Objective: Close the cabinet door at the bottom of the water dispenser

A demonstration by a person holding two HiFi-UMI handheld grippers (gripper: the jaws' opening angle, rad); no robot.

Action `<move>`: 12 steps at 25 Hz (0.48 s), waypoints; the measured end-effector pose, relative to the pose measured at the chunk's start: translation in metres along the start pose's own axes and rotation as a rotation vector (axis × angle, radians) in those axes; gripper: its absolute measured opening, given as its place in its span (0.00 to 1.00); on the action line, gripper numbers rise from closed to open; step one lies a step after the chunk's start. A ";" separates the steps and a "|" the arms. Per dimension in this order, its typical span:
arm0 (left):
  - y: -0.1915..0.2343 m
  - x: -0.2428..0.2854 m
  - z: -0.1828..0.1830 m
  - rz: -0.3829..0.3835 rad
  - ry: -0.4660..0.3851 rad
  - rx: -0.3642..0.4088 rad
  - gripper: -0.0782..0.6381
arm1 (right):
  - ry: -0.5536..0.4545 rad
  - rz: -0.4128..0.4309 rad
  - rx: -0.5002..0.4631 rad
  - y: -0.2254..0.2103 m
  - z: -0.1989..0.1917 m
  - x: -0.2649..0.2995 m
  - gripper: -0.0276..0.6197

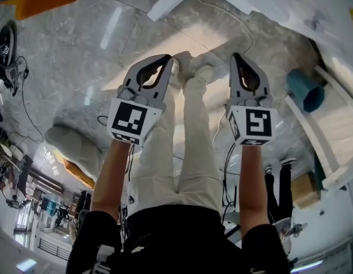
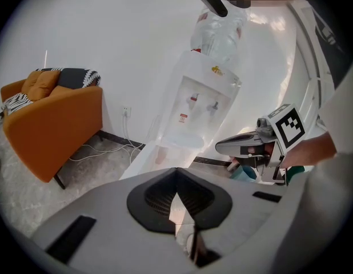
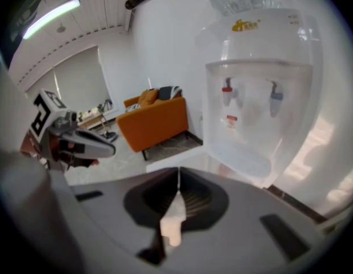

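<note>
Facing the water dispenser [image 3: 262, 96], left tool [image 1: 168, 57] and right tool [image 1: 235, 56] are closed.

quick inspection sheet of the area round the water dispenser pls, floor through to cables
surface: glossy grey marbled floor
job's things: white water dispenser upright, bottle on top; whether its bottom cabinet door is open or closed cannot be made out
clutter: teal bin near the dispenser's base
grippers: left gripper and right gripper both shut, empty, held in the air
cables: white cables trail from a wall socket across the floor
surroundings: orange sofa by a white wall
</note>
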State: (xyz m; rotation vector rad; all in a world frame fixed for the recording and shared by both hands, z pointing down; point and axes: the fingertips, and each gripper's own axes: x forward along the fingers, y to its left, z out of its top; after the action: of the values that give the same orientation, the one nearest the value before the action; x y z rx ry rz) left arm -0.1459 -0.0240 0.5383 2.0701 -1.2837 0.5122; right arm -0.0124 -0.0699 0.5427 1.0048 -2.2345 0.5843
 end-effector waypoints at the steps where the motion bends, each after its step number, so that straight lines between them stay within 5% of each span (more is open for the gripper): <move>1: 0.003 0.002 -0.003 0.003 0.004 -0.005 0.12 | 0.005 0.005 -0.008 0.001 -0.002 0.004 0.10; 8: 0.023 0.019 -0.016 0.038 0.010 -0.028 0.12 | 0.041 0.020 -0.006 0.002 -0.018 0.028 0.10; 12: 0.031 0.030 -0.020 0.042 0.015 -0.032 0.23 | 0.052 0.032 -0.005 0.002 -0.022 0.039 0.10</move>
State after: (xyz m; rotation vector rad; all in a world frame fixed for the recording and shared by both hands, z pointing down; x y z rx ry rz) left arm -0.1596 -0.0398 0.5808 2.0128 -1.3211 0.5219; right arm -0.0269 -0.0753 0.5846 0.9418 -2.2088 0.6116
